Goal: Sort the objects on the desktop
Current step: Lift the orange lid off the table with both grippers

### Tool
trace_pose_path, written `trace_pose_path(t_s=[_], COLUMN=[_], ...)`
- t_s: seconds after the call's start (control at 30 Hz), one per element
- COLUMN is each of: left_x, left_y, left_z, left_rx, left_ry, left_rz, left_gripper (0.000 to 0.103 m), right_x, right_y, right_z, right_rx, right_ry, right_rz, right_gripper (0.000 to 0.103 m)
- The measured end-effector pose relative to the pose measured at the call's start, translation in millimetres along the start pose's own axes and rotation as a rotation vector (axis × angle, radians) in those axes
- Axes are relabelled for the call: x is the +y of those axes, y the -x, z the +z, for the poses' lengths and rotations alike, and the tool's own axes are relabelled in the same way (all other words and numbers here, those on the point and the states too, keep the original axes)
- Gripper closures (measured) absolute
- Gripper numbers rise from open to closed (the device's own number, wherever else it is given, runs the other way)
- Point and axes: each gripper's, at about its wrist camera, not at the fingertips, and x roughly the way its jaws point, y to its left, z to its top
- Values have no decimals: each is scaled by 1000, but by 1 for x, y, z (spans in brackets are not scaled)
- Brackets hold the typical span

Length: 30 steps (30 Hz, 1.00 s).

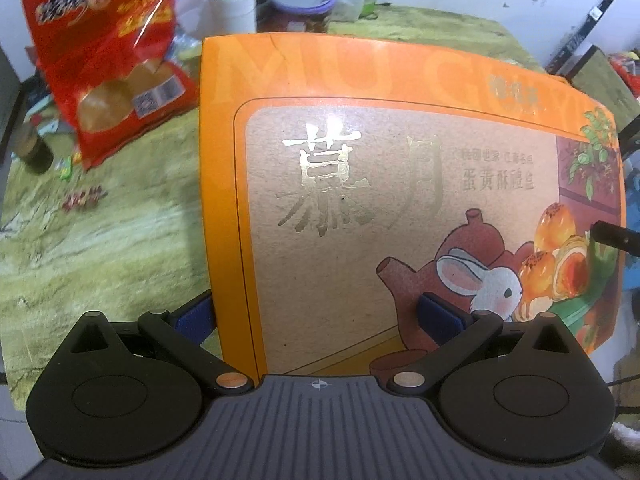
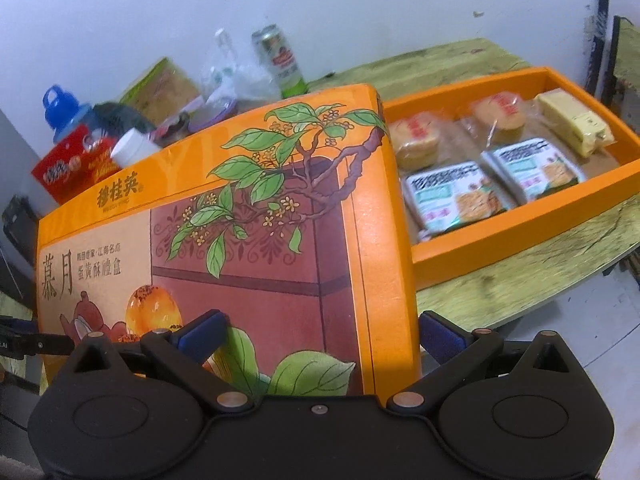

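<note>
An orange gift-box lid printed with a rabbit and a teapot fills the left wrist view, held off the green table. My left gripper is shut on its left end, one blue pad on the printed face, the other past the edge. My right gripper is shut on the lid's right end the same way. The matching orange box base lies on the table to the right, holding several wrapped pastries and biscuit packs. The other gripper's tip shows at each view's edge.
A red snack bag, a white cup and a dark jar stand at the left and back. A green can, a blue-capped bottle and plastic clutter line the wall. The table's front edge runs below the box base.
</note>
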Motion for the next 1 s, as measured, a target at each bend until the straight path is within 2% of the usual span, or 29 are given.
trace_pose_path(t_s=[0.6,1.0], left_x=[-54,-92], left_y=[-3,-13], left_z=[30,51], left_rx=[-44,-54], left_ry=[-35,-71], left_rz=[8,-21], left_gripper=[0,0], right_x=[-47,-78], right_y=[16,30], right_z=[31,52], right_rx=[-72,-107], right_ry=[-12,0], right_rz=[15,-4], right_gripper=[0,0])
